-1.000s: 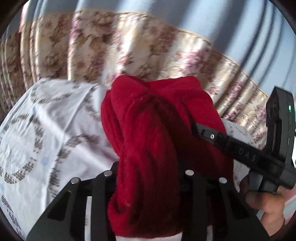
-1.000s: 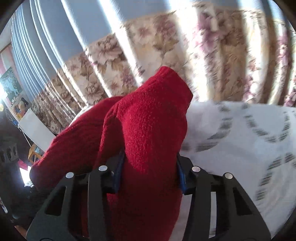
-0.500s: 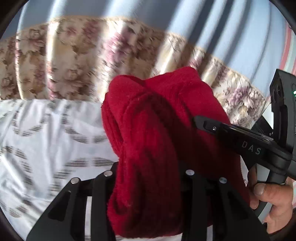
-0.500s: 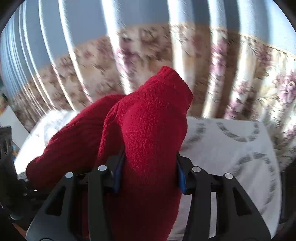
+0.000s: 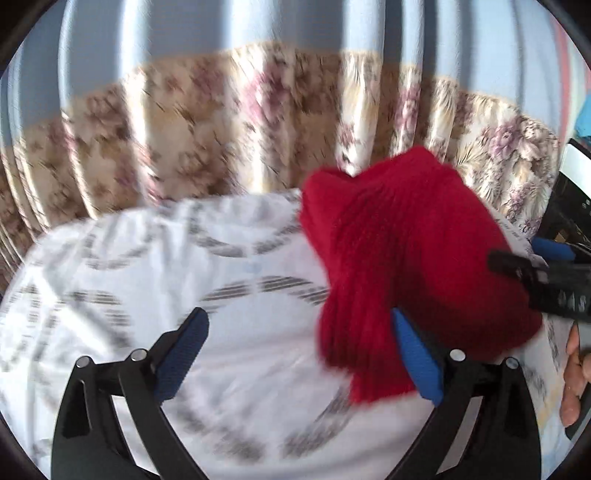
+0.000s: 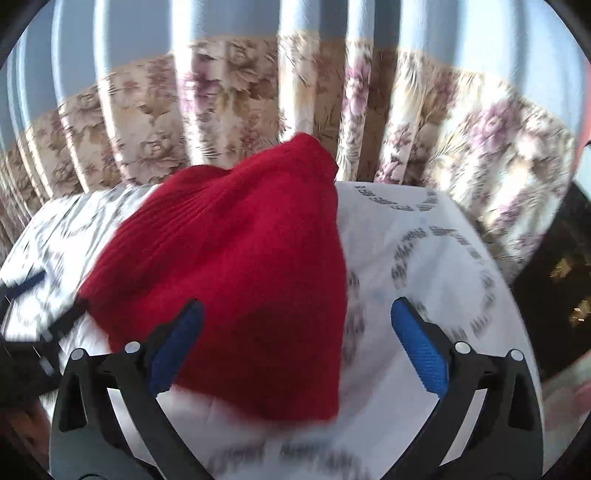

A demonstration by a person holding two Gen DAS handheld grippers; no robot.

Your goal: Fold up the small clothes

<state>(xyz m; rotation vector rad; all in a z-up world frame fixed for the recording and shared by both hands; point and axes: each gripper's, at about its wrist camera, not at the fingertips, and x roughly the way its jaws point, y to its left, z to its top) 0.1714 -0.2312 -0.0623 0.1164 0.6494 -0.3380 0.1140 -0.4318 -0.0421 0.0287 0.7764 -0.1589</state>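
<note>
A red knitted garment (image 5: 410, 258) lies bunched on the white patterned sheet (image 5: 184, 277), at the right of the left wrist view. My left gripper (image 5: 299, 350) is open, its right pad beside the garment's left edge. In the right wrist view the red garment (image 6: 240, 277) lies in a folded heap across the left and middle. My right gripper (image 6: 295, 343) is open, jaws wide, the left pad against the cloth. The right gripper's black body (image 5: 546, 280) shows at the right edge of the left wrist view.
A floral curtain (image 5: 221, 140) with blue upper panels (image 6: 240, 22) hangs behind the bed. The sheet's right edge (image 6: 491, 266) drops off to a dark area (image 6: 554, 280). A hand (image 5: 574, 376) holds the right gripper.
Both grippers were shut on the red garment and held it up. Now both have opened and the garment has dropped onto the sheet, shifted right in the left wrist view.
</note>
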